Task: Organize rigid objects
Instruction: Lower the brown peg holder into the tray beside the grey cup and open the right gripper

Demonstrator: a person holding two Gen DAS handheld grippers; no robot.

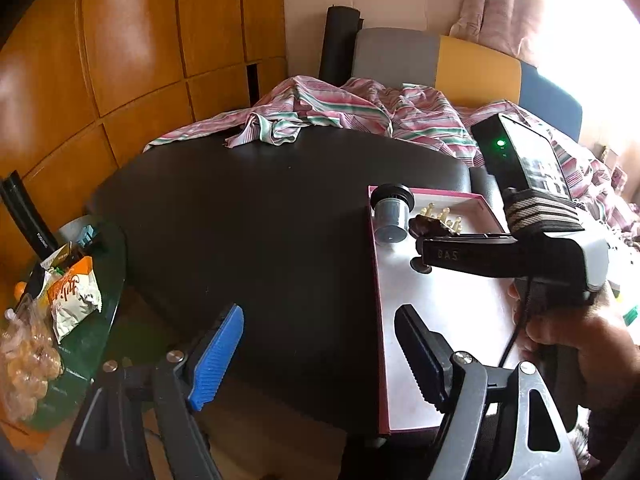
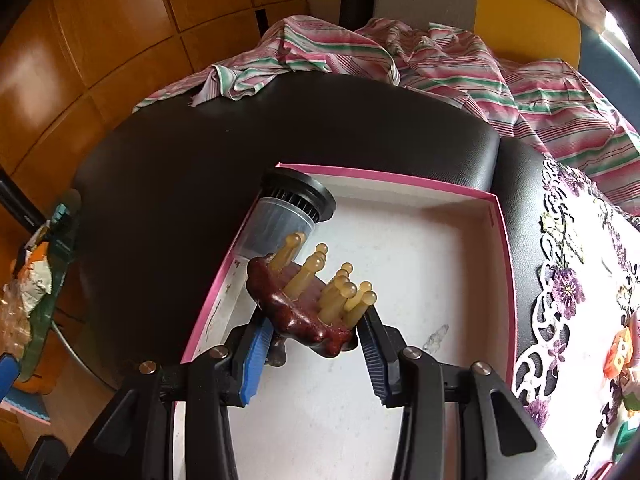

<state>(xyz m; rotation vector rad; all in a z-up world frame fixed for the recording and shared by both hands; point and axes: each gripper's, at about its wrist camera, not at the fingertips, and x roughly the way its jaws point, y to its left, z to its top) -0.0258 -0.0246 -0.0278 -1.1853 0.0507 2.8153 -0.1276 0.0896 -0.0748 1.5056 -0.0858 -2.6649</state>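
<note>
My right gripper (image 2: 316, 344) is pinching a dark red-brown scalp massager (image 2: 298, 312), its blue pad on one side and black pad on the other pressed against the base, the yellowish bristle pegs (image 2: 340, 292) standing up and away from me. I hold it just over the pink-edged box (image 2: 400, 184), toward the box's left wall. Lying tilted in the box's far left corner is a clear cylinder with a black ribbed cap (image 2: 292, 208), close behind the massager; I cannot tell whether the two touch.

My left gripper (image 1: 320, 348) stands spread with nothing between the pads: the blue pad hangs over the black table (image 1: 240, 220) to the left of the box (image 1: 440, 320), the black pad over the box's near part.

From the left wrist view I see the hand (image 1: 576, 340) gripping the right tool above the box. A striped cloth (image 2: 440, 64) lies crumpled beyond the box's far edge, and a lace-patterned mat (image 2: 576, 264) lies to the box's right.
</note>
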